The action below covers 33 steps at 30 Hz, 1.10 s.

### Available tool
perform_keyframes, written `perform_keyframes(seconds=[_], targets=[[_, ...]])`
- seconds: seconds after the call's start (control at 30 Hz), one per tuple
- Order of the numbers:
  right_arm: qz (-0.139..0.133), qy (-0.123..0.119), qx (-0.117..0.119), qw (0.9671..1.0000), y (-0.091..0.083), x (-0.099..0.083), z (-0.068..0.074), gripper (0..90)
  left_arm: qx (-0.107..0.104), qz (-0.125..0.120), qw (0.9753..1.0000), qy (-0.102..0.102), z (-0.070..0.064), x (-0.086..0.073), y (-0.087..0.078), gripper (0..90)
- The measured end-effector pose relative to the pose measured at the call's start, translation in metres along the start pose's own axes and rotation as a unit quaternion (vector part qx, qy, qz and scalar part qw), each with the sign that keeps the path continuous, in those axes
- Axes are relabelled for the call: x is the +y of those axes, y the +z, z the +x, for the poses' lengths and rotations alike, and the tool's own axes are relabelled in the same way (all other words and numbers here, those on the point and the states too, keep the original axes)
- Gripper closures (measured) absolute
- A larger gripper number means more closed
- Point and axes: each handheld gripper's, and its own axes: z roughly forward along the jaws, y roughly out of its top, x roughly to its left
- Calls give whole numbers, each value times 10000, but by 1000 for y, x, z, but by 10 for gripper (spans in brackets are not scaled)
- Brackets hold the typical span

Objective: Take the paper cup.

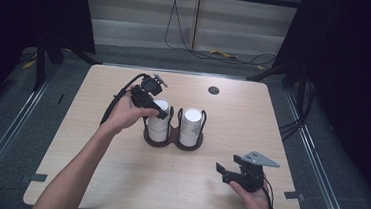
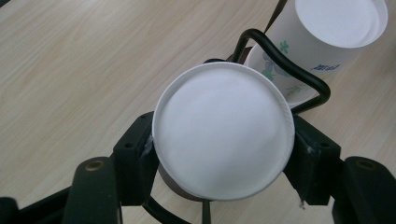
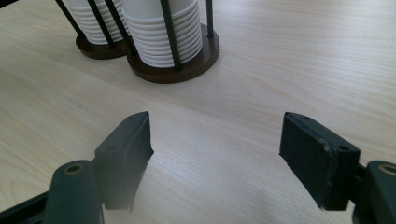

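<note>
I worked at a pale wooden table with rounded corners and fine straight grain; a small dark round cap sat in it toward the far edge. Grey floor ran around the table, metal rails along both sides, black curtains left and right, and cables trailed over the floor by the light back wall.

My left gripper was closed onto the top white paper cup of the left stack, one black jaw pressed on each side just under its rolled rim. The cup stood upside down, its flat round bottom smooth and matte, facing up at me. Just beyond my left fingers the second stack carried a small green and blue leaf print on its side. Both stacks sat in a dark brown double holder with two round bases and thin black wire uprights looping over.

My right gripper hung low over bare wood near me, jaws spread wide with nothing between them. Ahead of those fingers, to the left and well apart, stood the holder's nearer base, the ribbed rims of nested cups layered above it.
</note>
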Motion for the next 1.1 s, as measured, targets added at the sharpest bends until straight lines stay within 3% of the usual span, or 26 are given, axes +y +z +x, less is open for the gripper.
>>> perform_keyframes(seconds=[0.27, 1.1], targets=[[11, 7, 9, 10000, 0, 0, 0, 251, -18, -61, 9999, 80, 1, 2, -7, 355], [23, -23, 23, 10000, 2, 0, 1, 251, 43, -357, 9993, 33, 0, 3, -21, 356]])
